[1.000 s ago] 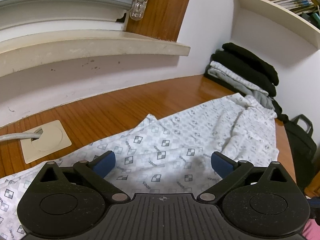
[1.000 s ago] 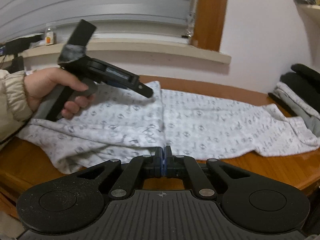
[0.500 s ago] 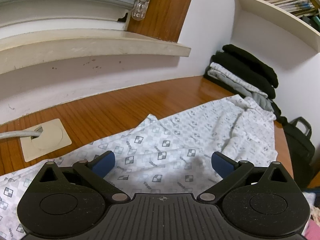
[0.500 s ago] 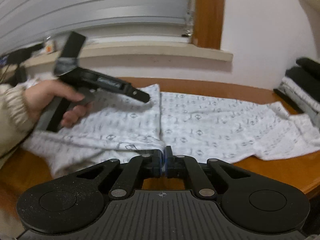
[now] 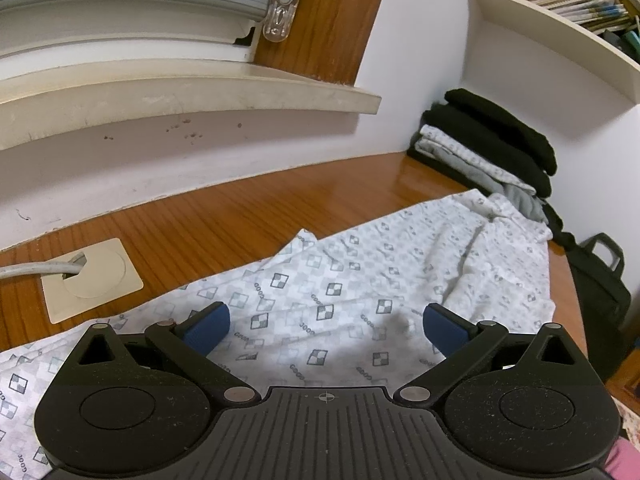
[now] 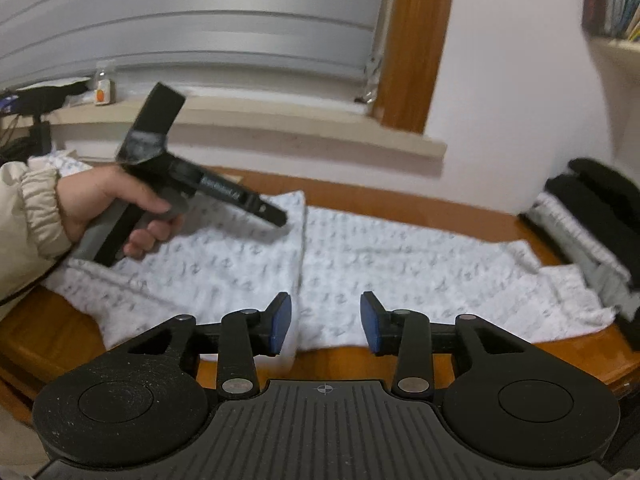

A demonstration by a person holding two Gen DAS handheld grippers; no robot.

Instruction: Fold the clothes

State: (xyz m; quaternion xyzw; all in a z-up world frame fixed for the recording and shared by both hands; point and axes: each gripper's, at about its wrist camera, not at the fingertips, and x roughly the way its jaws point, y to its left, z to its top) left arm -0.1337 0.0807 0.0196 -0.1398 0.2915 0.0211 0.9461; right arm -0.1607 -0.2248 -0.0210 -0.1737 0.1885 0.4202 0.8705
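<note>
**A:** Left wrist view: what's new?

**B:** Little. The left gripper [image 5: 326, 326] hangs spread wide, empty, over the patterned garment [image 5: 360, 280] lying on the wooden desk [image 5: 240, 216].

**A:** Right wrist view?

**B:** The right gripper [image 6: 326, 322], clamped half a second ago, now gapes at the near hem; the fold looks released.

One patterned garment [image 5: 360, 280] lies spread on the worktop [image 5: 240, 216], and one stack of folded clothes [image 5: 492, 148] sits in the corner. Two grippers, left [image 5: 326, 322] and right [image 6: 325, 322], one black bag [image 5: 600, 292], one small bottle [image 6: 103, 89] on the sill.
</note>
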